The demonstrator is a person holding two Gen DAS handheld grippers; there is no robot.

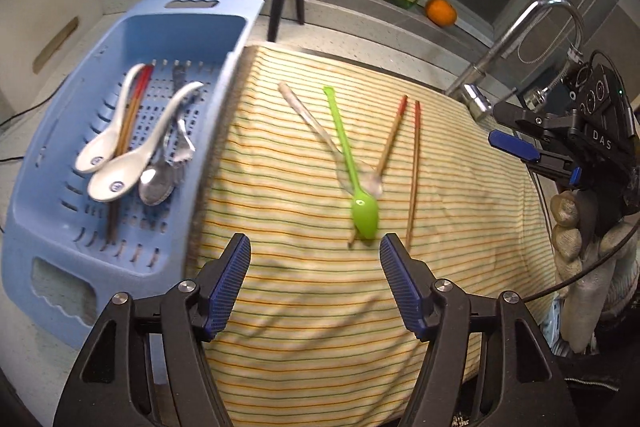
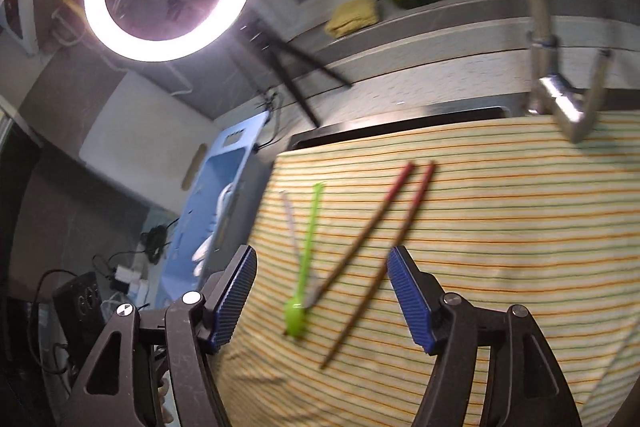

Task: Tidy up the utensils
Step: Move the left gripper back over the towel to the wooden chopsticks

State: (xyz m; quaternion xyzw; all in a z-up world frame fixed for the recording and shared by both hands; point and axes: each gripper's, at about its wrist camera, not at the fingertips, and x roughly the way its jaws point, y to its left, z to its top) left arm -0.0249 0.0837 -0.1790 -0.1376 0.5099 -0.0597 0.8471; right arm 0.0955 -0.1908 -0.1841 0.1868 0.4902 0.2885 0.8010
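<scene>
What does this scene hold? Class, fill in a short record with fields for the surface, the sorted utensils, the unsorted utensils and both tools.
Surface: striped cloth
Container: blue basket, left of the cloth
Sorted: two white spoons, metal spoon and chopsticks in the basket
Unsorted: green spoon, clear spoon, red-tipped chopsticks on the cloth
Left tool: open, empty
Right tool: open, empty

Striped cloth (image 1: pixel 304 307) – on it a green spoon (image 1: pixel 362 211), clear spoon (image 1: pixel 312 125), two chopsticks (image 1: pixel 414 167).
</scene>
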